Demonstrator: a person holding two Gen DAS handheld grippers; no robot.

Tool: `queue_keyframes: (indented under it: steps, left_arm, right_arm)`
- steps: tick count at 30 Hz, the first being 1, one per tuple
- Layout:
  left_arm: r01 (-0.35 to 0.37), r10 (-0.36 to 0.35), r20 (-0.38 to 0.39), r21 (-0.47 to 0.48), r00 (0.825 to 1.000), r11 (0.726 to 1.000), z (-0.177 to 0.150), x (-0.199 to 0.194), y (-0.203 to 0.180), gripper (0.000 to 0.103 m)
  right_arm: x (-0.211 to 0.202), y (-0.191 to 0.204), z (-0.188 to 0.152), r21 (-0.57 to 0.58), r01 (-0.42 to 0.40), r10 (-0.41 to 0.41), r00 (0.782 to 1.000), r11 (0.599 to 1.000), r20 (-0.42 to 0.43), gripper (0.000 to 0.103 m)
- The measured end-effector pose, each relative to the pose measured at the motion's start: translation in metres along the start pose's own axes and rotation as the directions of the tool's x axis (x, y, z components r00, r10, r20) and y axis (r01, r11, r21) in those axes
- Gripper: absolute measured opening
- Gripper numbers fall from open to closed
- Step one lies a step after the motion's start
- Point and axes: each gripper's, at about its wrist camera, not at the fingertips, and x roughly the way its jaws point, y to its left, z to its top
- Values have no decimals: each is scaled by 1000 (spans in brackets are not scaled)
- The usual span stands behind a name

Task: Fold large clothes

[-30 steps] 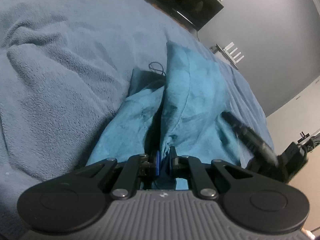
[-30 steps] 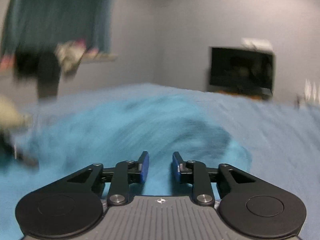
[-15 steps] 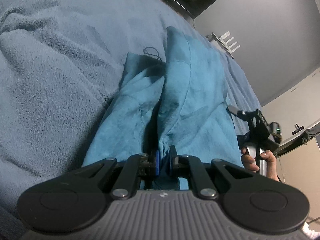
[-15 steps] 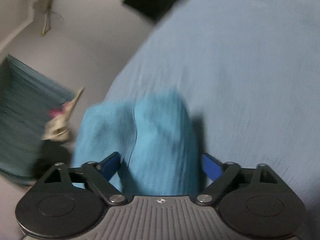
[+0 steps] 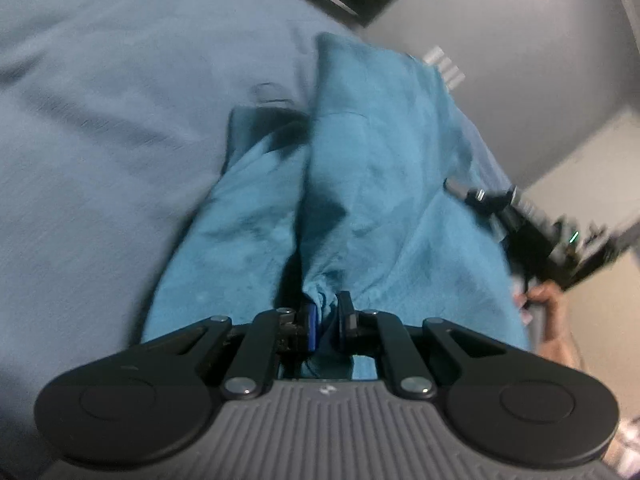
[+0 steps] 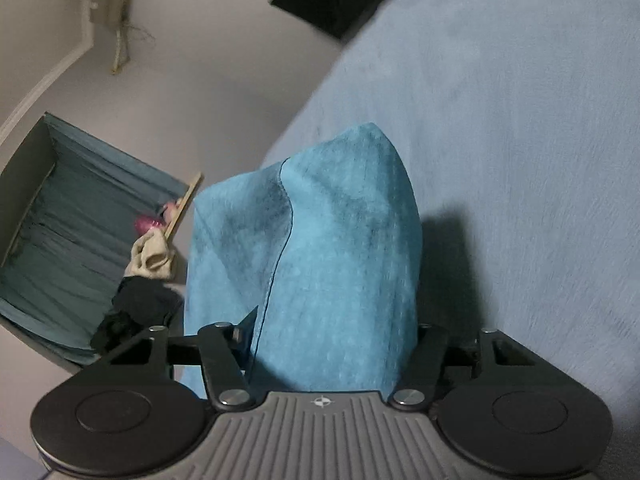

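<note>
pinching the teal garment [image 5: 360, 184] edge, left tool [image 5: 328, 322] grips; blanket [image 5: 100, 120] beside.

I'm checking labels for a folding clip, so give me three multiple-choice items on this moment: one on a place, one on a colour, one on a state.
1. Where does the teal fleece garment lie?
A. on the pale blue blanket
B. on a wooden floor
C. in a basket

2. What colour is the pad on the left tongs' finger?
A. red
B. blue
C. yellow

3. How do the left tongs stand?
A. wide open above the cloth
B. shut on a bunched bit of the garment
C. shut on nothing

Key: 1 A, the pale blue blanket spreads around and beneath the garment. 2 B, a blue pad shows beside the pinched cloth. 3 B, the fabric gathers into a pucker between the fingers. The right tongs are closing, with a fold of the garment between them.
</note>
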Motion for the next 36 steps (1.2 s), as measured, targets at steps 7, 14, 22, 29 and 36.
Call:
queue_keyframes:
  steps: [7, 14, 22, 29, 36]
  left_arm:
    - [60, -64, 56, 69, 996, 996, 20, 81, -46, 4]
    - [131, -127, 184, -10, 975, 991, 29, 150, -71, 4]
    - [162, -165, 141, 33, 976, 986, 45, 169, -74, 6]
    - [83, -102, 132, 139, 986, 987, 38, 165, -91, 6]
    - [58, -80, 125, 165, 989, 985, 37, 155, -95, 6]
  right_arm:
    - [-66, 5, 83, -200, 92, -64, 988, 975, 141, 61]
    - [-102, 30, 189, -406, 215, -139, 968, 888, 210, 66]
    - [-101, -23, 227, -191, 562, -501, 816, 805, 289, 90]
    - [-137, 7, 125, -258, 629, -490, 752, 733, 440, 95]
    - [-179, 38, 21, -286, 718, -586, 688, 634, 428, 95]
